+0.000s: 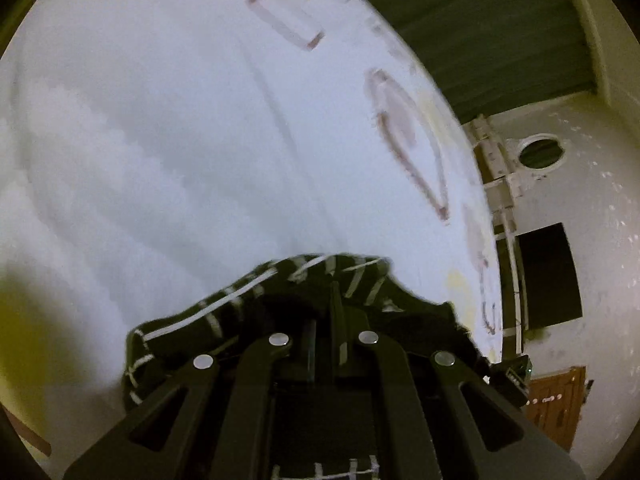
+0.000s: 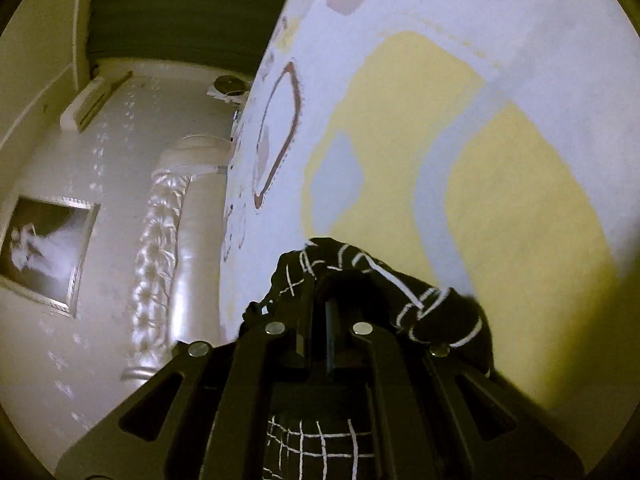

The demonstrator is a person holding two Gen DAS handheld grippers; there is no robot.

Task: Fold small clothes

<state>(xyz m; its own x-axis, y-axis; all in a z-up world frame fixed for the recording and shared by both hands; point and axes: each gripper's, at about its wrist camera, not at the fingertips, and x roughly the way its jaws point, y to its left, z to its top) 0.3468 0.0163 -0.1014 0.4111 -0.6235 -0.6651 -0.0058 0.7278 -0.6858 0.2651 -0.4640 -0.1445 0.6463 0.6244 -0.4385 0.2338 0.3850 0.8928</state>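
A small black garment with a white grid pattern (image 1: 240,300) is bunched around the tips of my left gripper (image 1: 334,300), which is shut on the cloth just above a white bedsheet (image 1: 180,140). In the right wrist view the same black checked garment (image 2: 352,264) is gathered around my right gripper (image 2: 326,292), which is also shut on it. More of the cloth hangs under that gripper at the bottom of the view. Both fingertip pairs are mostly hidden by folds of fabric.
The bedsheet carries red outlined shapes (image 1: 408,140) and pale yellow patches (image 2: 400,140). A padded white headboard (image 2: 168,240) and a framed picture (image 2: 44,252) stand beyond the bed's edge. A dark panel (image 1: 548,276) hangs on the wall, with a wooden piece (image 1: 556,404) below it.
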